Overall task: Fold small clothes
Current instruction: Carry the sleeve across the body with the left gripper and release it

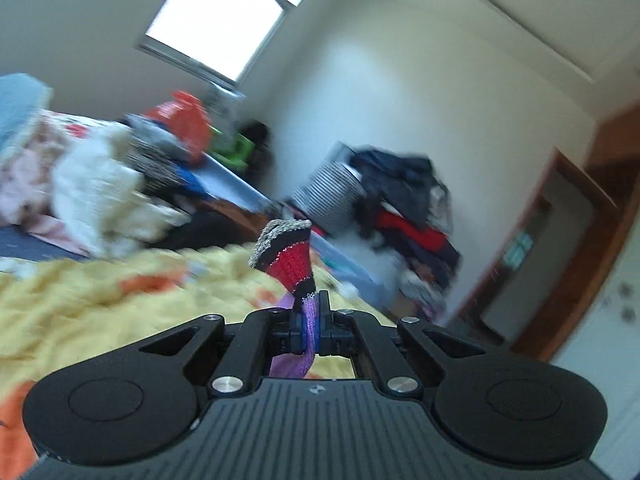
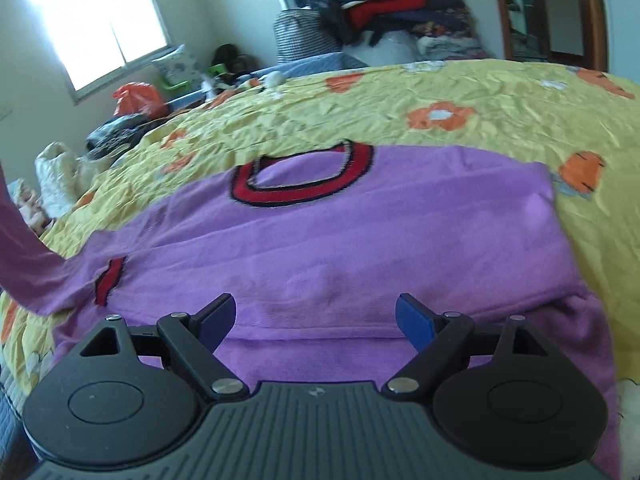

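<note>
No writing can be read anywhere, and the purple sweater (image 2: 360, 240) lies spread on the yellow flowered bedspread (image 2: 400, 92), the right gripper (image 2: 314, 320) over its hem with jaws released, the left gripper (image 1: 310, 326) clenched on its red-and-black cuffed sleeve (image 1: 290, 260), clothes heaps (image 2: 384, 4) behind.

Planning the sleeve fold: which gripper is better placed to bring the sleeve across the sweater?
Left. The left gripper is shut on the sleeve, cuff sticking up past its jaws. The right gripper is open and holds nothing, over the sweater on the bedspread.
</note>
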### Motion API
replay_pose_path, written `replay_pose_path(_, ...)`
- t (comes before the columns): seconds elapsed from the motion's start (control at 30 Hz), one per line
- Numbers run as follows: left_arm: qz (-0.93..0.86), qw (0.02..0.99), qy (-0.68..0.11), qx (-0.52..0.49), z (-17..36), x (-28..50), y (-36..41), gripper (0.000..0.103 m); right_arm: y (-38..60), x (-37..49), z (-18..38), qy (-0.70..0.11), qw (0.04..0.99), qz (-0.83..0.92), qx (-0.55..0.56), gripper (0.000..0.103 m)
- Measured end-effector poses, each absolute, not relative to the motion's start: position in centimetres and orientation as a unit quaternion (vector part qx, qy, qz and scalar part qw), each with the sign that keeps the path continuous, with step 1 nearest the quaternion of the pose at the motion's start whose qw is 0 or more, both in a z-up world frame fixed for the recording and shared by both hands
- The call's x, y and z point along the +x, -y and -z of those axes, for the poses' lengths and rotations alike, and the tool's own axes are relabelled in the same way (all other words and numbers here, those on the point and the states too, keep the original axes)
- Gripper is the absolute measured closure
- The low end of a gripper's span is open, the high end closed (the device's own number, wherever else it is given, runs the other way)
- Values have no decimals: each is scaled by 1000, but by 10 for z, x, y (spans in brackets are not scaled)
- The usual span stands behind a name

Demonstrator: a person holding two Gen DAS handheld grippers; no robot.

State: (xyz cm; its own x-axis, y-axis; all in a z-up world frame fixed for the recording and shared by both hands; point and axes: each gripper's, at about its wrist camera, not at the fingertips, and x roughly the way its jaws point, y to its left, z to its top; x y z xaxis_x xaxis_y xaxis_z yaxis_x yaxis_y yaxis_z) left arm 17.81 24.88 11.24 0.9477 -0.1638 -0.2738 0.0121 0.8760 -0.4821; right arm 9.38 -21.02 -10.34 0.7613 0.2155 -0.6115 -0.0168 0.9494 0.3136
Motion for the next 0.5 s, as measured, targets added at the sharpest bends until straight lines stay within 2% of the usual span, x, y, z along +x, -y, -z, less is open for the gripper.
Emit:
replay_pose_path(0.2,134,951,-222,-167,-79,213,-84,101,212,82,100,-341,933,-40,105,15)
replay_pose_path(0.37,174,931,-303,-109,-15,235,38,100,224,67,109,-354,927,-27,122,15)
replay_pose_path(0.5,185,911,-360,-76,39,251,90,100,233,54,113,-352,926,-17,138,15)
